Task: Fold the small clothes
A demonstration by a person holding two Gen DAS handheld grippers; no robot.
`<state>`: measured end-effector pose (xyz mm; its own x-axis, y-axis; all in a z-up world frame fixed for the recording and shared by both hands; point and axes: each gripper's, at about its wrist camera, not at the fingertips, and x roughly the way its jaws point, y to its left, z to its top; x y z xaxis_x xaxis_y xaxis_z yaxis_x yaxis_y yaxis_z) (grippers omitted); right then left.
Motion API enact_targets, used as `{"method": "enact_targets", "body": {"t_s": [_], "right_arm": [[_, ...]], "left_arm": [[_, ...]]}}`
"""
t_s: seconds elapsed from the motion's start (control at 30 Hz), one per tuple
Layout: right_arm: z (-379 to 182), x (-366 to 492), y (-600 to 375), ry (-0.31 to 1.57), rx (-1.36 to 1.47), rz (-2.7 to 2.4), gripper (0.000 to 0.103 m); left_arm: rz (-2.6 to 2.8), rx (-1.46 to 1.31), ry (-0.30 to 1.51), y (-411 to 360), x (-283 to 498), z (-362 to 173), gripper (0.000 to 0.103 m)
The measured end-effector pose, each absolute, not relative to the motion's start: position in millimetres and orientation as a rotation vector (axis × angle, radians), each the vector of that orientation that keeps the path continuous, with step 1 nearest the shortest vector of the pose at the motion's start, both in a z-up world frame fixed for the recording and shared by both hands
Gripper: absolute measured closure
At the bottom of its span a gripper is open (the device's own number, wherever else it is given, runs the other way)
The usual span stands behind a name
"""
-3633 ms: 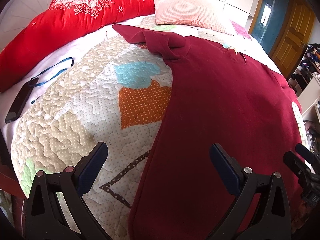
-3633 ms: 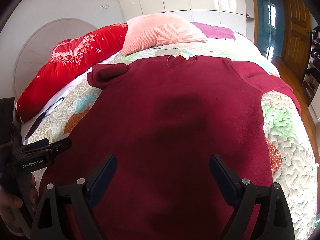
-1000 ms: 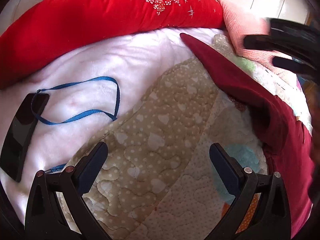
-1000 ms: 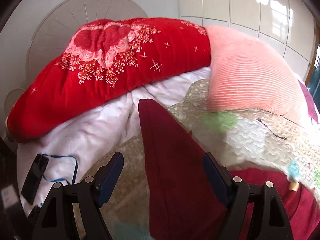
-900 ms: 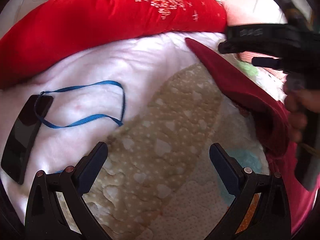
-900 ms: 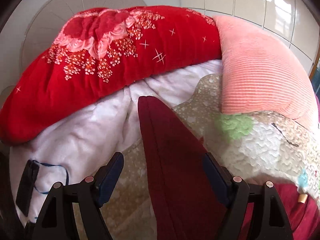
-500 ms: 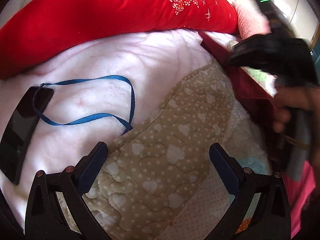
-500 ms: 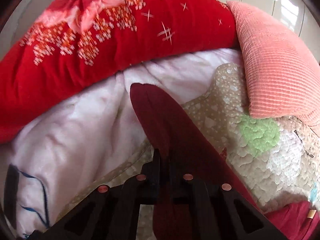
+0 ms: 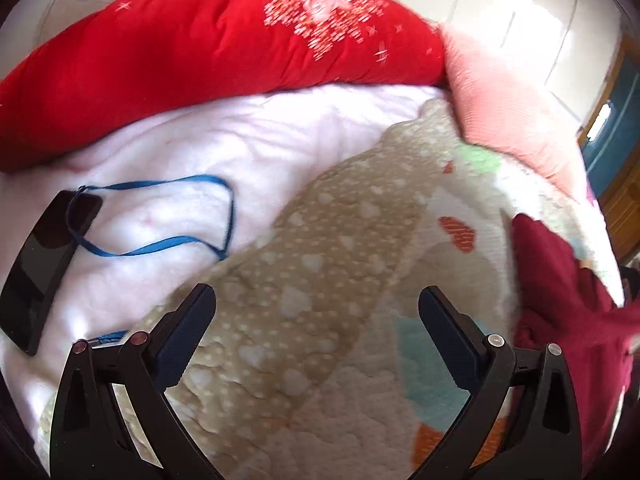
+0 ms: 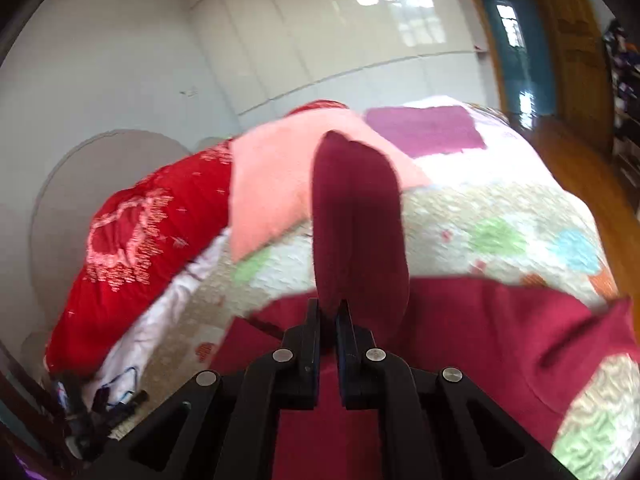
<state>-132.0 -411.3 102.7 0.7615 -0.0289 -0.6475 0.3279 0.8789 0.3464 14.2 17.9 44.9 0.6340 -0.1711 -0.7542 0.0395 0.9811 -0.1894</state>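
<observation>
Right gripper [image 10: 328, 320]: fingers closed on the sleeve [image 10: 356, 220] of the dark red sweater [image 10: 480, 328], lifted above the bed [image 10: 500, 208]. Left gripper [image 9: 316, 328]: fingers wide open, empty, over the quilt near the bed's head. Step judged: sleeve fold inward. Next: lay sleeve flat across sweater body, release.

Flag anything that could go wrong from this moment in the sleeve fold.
1. The right gripper pinches only a narrow bit of the maroon sleeve; the cloth could slip out mid-swing.
2. The left gripper is open over bare quilt, so nothing pins the maroon sweater; the body may drag or bunch.
3. The phone and blue lanyard lie beside the left gripper and could snag.
</observation>
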Motion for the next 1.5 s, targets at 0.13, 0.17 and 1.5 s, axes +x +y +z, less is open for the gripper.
{"method": "enact_targets", "body": {"t_s": [0.13,0.17,1.5], "right_arm": [[30.6,-154.0,-423.4,0.900,0.536,-0.214,0.091],[26.1,-163.4,-423.4,0.905,0.549,-0.207,0.083],[73.8,-70.1,-353.6,0.784,0.139,-0.007,0.056]], "left_arm": [[-0.172,-0.124,0.829,1.5,6.5,51.9,0.001],[-0.177,-0.112,0.828,-2.7,5.0,51.4,0.001],[-0.308,-0.031,0.884,-39.5,5.8,33.4,0.001]]}}
